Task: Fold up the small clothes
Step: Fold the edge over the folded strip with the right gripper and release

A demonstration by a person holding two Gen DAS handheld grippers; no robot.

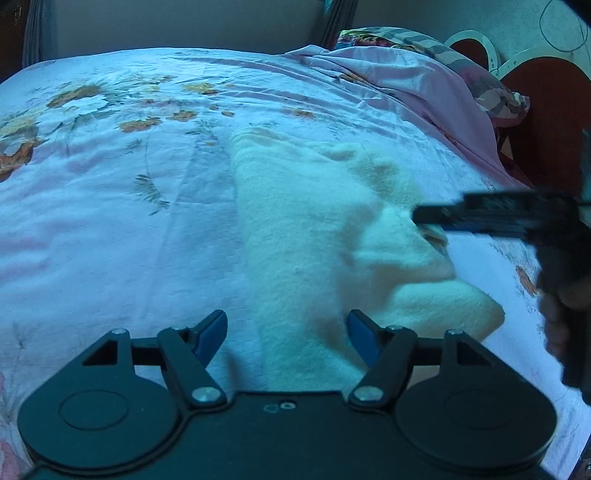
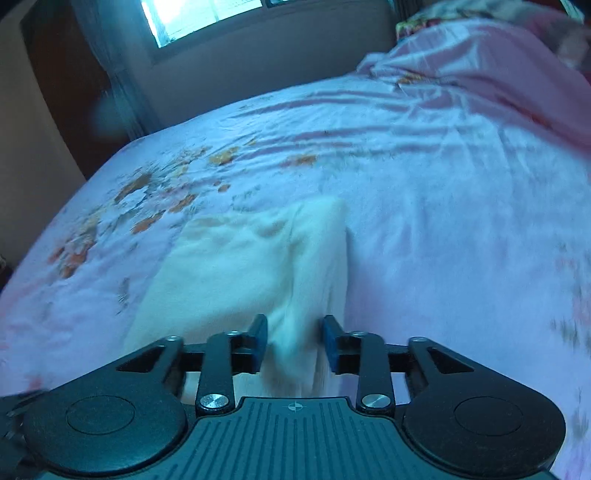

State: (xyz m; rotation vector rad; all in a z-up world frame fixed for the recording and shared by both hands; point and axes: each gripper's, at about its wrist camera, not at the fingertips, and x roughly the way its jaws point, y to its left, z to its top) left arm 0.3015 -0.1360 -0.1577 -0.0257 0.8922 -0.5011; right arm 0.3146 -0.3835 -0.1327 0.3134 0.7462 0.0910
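Observation:
A pale fleecy cloth (image 1: 306,229) lies on the floral bedsheet (image 1: 129,206), partly folded, with its right edge lifted. My left gripper (image 1: 287,338) is open, its blue pads spread over the cloth's near edge. My right gripper (image 1: 421,214) comes in from the right and holds the lifted part of the cloth. In the right wrist view the right gripper (image 2: 294,343) has its blue pads closed in on a raised fold of the cloth (image 2: 236,266), which runs between them.
A bunched pink blanket (image 1: 424,92) and a patterned pillow (image 1: 491,88) lie at the bed's far right. A red headboard (image 1: 546,122) stands to the right. A window (image 2: 207,18) and wall are beyond the bed's far edge.

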